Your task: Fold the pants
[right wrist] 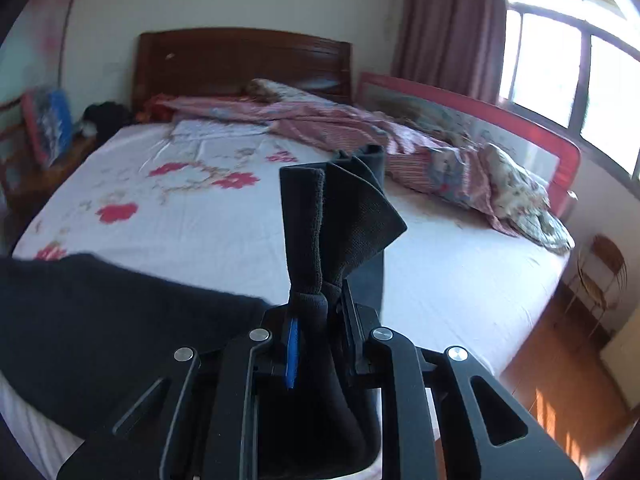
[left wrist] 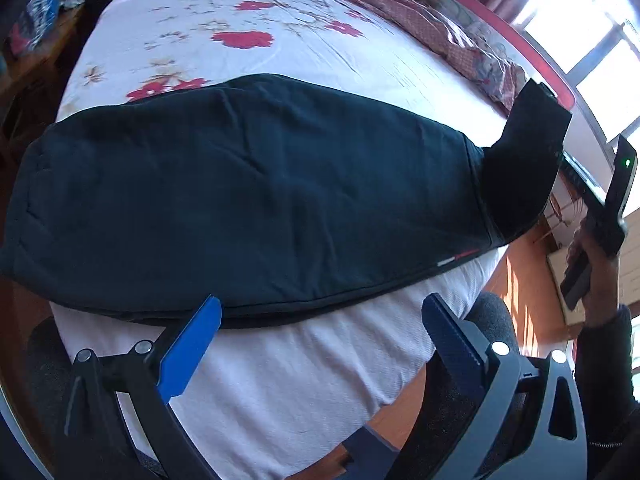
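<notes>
Now the pants point(left wrist: 248, 196) are lying lengthwise across the middle of the left view on the bed point(left wrist: 280, 368), the right gripper point(right wrist: 316, 300) pinching their cuff end at right, the left gripper point(left wrist: 320, 320) gaping empty below.

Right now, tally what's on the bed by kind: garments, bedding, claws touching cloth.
Dark pants: 1, cuff end lifted by the right claw
Floral bedsheet: 1
Crumpled pink quilt: 1
Claws gripping cloth: 1, the right one; the left claw is open and apart from the pants
Total: 4
</notes>
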`<state>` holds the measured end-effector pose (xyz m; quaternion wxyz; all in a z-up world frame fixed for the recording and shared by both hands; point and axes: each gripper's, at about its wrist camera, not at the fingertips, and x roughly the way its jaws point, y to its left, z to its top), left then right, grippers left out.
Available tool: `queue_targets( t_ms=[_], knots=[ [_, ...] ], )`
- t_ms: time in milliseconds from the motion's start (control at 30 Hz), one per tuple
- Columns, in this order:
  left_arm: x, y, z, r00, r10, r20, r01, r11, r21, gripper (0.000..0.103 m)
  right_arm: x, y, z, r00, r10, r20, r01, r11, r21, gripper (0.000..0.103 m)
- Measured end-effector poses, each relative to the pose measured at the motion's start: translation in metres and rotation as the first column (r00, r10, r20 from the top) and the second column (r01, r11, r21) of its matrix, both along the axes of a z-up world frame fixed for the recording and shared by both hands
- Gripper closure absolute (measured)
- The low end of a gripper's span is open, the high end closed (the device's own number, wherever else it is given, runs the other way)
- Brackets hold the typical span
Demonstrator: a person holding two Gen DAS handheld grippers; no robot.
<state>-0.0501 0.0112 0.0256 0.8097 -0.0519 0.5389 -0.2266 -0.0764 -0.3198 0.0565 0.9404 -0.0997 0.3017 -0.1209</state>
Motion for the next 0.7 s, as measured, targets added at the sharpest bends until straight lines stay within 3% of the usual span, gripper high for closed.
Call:
queue_targets(
  t_ms=[67, 133, 200, 333, 433, 533, 600, 633, 667, 700],
  knots=[
    [0.001, 0.018, 0.0, 0.999, 0.045, -0.001, -0.045, 0.999, -0.006, 0.002, 0.008, 0.049, -0.041, 0.99, 0.091, -0.103, -0.101, 0.991, -0.093, 0.086],
    [0.001, 0.031, -0.002, 0.997, 0.076, -0.004, -0.076, 0.997, -0.008, 0.002, 0.013, 0.09, -0.089, 0.963, 0.141, -0.231, -0.195, 0.955, -0.225, 0.086],
    [-0.001, 0.044, -0.004, 0.994, 0.107, -0.008, -0.107, 0.994, -0.007, 0.002, 0.008, 0.11, -0.118, 0.956, 0.137, -0.26, -0.226, 0.909, -0.349, 0.087],
    [-0.005, 0.059, -0.012, 0.989, 0.148, -0.016, -0.148, 0.989, -0.003, 0.002, 0.002, 0.105, -0.079, 0.978, 0.121, -0.167, -0.165, 0.946, -0.279, 0.087],
    [-0.004, 0.059, -0.023, 0.986, 0.156, -0.058, -0.157, 0.988, -0.009, 0.002, -0.005, 0.124, -0.06, 0.978, 0.171, -0.117, -0.201, 0.92, -0.337, 0.087],
    [-0.002, 0.052, -0.028, 0.987, 0.136, -0.08, -0.138, 0.99, -0.016, 0.002, -0.006, 0.151, -0.09, 0.947, 0.241, -0.214, -0.311, 0.857, -0.411, 0.085],
    [-0.003, 0.045, -0.027, 0.991, 0.116, -0.07, -0.117, 0.993, -0.01, 0.002, -0.011, 0.169, -0.116, 0.892, 0.305, -0.333, -0.427, 0.81, -0.403, 0.066],
    [-0.004, 0.043, -0.025, 0.992, 0.107, -0.064, -0.108, 0.994, -0.006, 0.002, -0.021, 0.178, -0.117, 0.895, 0.32, -0.311, -0.437, 0.771, -0.463, 0.066],
    [-0.004, 0.042, -0.024, 0.993, 0.104, -0.056, -0.105, 0.994, -0.005, 0.002, -0.03, 0.182, -0.11, 0.877, 0.369, -0.308, -0.475, 0.764, -0.437, 0.065],
    [-0.004, 0.043, -0.023, 0.993, 0.108, -0.053, -0.108, 0.994, -0.001, 0.002, -0.036, 0.182, -0.101, 0.865, 0.402, -0.302, -0.495, 0.782, -0.377, 0.065]
  ],
)
